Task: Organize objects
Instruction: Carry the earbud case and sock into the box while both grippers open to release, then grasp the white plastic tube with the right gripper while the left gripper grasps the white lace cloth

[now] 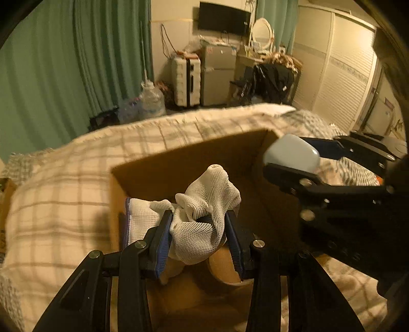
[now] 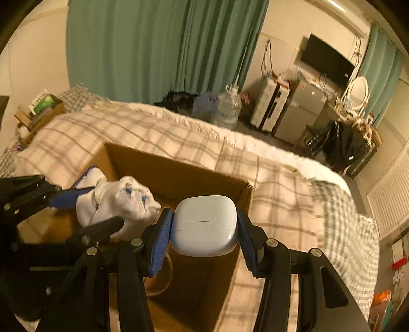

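Note:
An open cardboard box [image 1: 179, 158] [image 2: 179, 176] sits on a bed with a plaid blanket. My left gripper [image 1: 198, 229] is shut on a white mesh sock [image 1: 204, 204] and holds it over the box's opening; the sock also shows in the right wrist view [image 2: 120, 201]. My right gripper [image 2: 204, 229] is shut on a white earbuds case [image 2: 204, 224] and holds it above the box's right side; the case also shows in the left wrist view [image 1: 291, 153]. The two grippers are side by side, close together.
The plaid blanket [image 2: 179, 138] covers the bed around the box. Beyond the bed are green curtains [image 1: 76, 63], a water jug [image 2: 227, 107], a white suitcase [image 1: 186, 81], a small fridge [image 1: 217, 76], a TV [image 1: 225, 18] and a cluttered desk.

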Demonstrator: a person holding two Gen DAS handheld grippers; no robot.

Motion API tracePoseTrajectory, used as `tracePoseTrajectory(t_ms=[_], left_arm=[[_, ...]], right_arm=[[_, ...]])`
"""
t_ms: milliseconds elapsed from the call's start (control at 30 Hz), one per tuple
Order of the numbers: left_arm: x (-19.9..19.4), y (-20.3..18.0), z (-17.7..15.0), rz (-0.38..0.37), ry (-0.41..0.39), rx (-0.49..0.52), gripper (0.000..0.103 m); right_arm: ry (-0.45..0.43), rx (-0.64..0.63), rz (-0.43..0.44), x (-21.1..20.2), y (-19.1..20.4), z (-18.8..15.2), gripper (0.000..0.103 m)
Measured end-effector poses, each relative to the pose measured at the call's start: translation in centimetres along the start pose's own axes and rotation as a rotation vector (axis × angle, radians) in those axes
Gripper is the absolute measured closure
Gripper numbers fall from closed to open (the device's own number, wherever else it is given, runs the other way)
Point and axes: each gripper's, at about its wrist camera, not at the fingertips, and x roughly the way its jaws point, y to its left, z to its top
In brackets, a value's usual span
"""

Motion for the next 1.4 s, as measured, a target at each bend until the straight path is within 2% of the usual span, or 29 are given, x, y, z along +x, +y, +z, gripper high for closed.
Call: tracePoseTrajectory(t_ms=[67,133,167,233,333,400,567,667,767,933,1100,1167,1333,1400], left_arm=[[0.7,-0.4,0.0,0.026,-0.015,0.026,0.060],[0.8,-0.9,-0.2,0.034,-0.030,0.065,0.055],[0.8,-1.1,-0.1,0.027,-0.029,0.072,0.049],[0.7,-1.1,-0.1,0.016,-0.021,0.070,0.045],[-0.9,-0.9,-0.3,0.026,-0.044,0.058,0.030],[-2.3,-1.0,-0.4,0.037,-0.063,0.053,0.021],[-7.1,-0.3,-1.6,0.039,-0.098,0.014,0.010],[-11.0,0.1,-2.7,0.042,-0.134,-0.014,0.008],[-15.2,0.3,-4.3,0.063,-0.179,-0.036,0.001],[-19.0,0.4,-7.8,0.100,-0.202,-0.068,0.001],[-19.9,0.7,-12.6,0.137,-0.215,-0.108,0.001],[-19.3,0.4,-14.5,0.142,-0.189,-0.113,0.001],[-16.5,-0.1,-19.4,0.165,-0.118,-0.134,0.001],[-15.2,-0.3,-20.4,0.202,-0.076,-0.111,0.001]], right_arm=[[0.007,0.001,-0.010,1.5,-0.1,-0.3,0.054],[-0.003,0.004,-0.012,2.2,-0.1,-0.7,0.053],[-0.012,0.009,-0.007,2.2,0.0,-0.9,0.053],[-0.013,0.017,0.000,1.9,0.0,-1.2,0.053],[-0.029,0.006,-0.026,0.4,0.0,-1.0,0.052],[-0.058,0.006,-0.051,-1.7,0.0,-1.0,0.041],[-0.108,0.002,-0.092,-8.6,0.1,-1.5,0.029],[-0.137,0.005,-0.109,-13.3,0.4,-2.5,0.028],[-0.154,0.001,-0.106,-17.5,0.9,-4.1,0.026],[-0.160,-0.011,-0.095,-22.3,2.7,-8.1,0.025],[-0.147,-0.038,-0.083,-22.6,5.3,-12.8,0.025],[-0.118,-0.036,-0.062,-21.4,6.5,-14.9,0.025],[-0.033,-0.061,0.054,-16.5,9.2,-19.1,0.025],[0.018,-0.106,0.092,-14.3,10.5,-20.3,0.026]])
